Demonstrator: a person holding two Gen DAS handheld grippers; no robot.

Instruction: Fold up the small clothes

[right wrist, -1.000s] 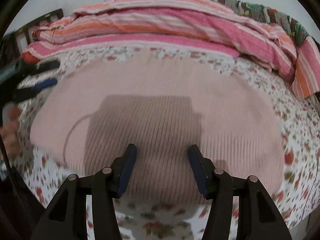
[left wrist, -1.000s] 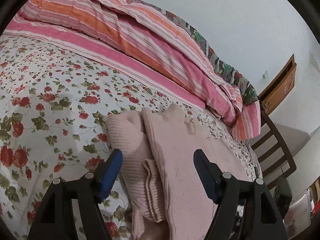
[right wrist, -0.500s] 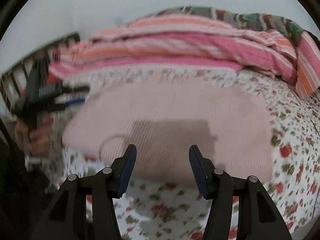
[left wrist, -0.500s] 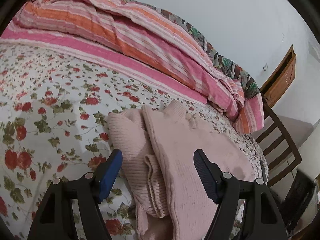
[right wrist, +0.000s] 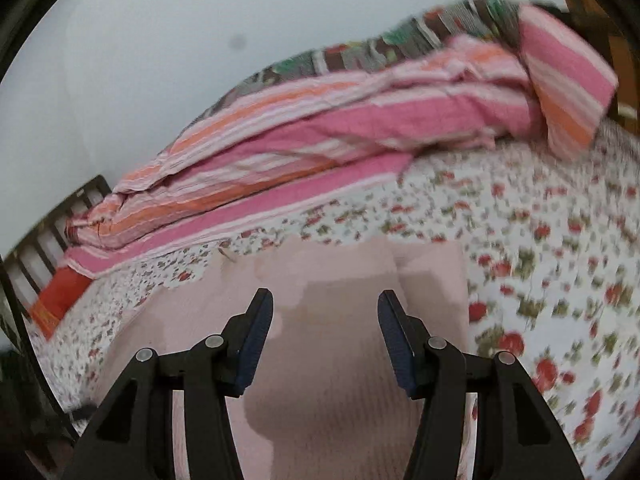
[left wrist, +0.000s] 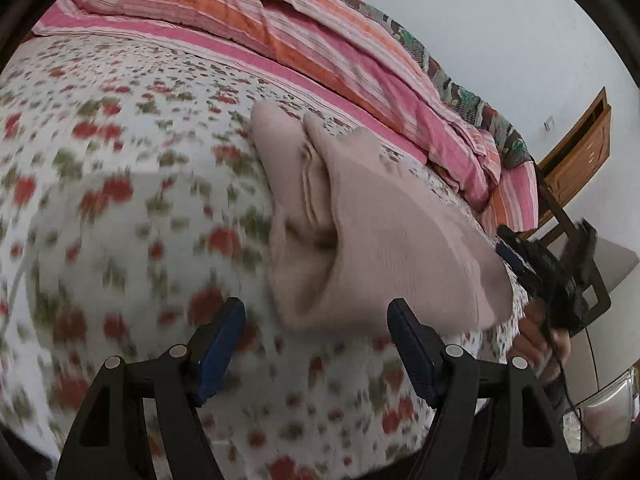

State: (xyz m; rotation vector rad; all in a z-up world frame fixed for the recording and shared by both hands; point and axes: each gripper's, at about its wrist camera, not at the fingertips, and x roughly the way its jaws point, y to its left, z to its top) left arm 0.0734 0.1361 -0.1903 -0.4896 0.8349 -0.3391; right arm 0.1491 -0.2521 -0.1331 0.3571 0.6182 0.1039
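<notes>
Floral bedsheet (left wrist: 120, 200): one pink sweater (left wrist: 380, 240); left gripper (left wrist: 316, 344), right gripper (right wrist: 326, 334) gaping, empty.

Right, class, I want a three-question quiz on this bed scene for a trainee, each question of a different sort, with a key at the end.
1. True or false: the left gripper is clamped on the pink sweater.
2. What lies along the far side of the bed? A) striped quilt B) stack of books C) laundry basket
3. Fill in: the sweater rests on a sheet printed with red ____.

Key:
1. False; its jaws stand apart with nothing between them.
2. A, the striped quilt.
3. Flowers. The right gripper is open too, over the sweater.
</notes>
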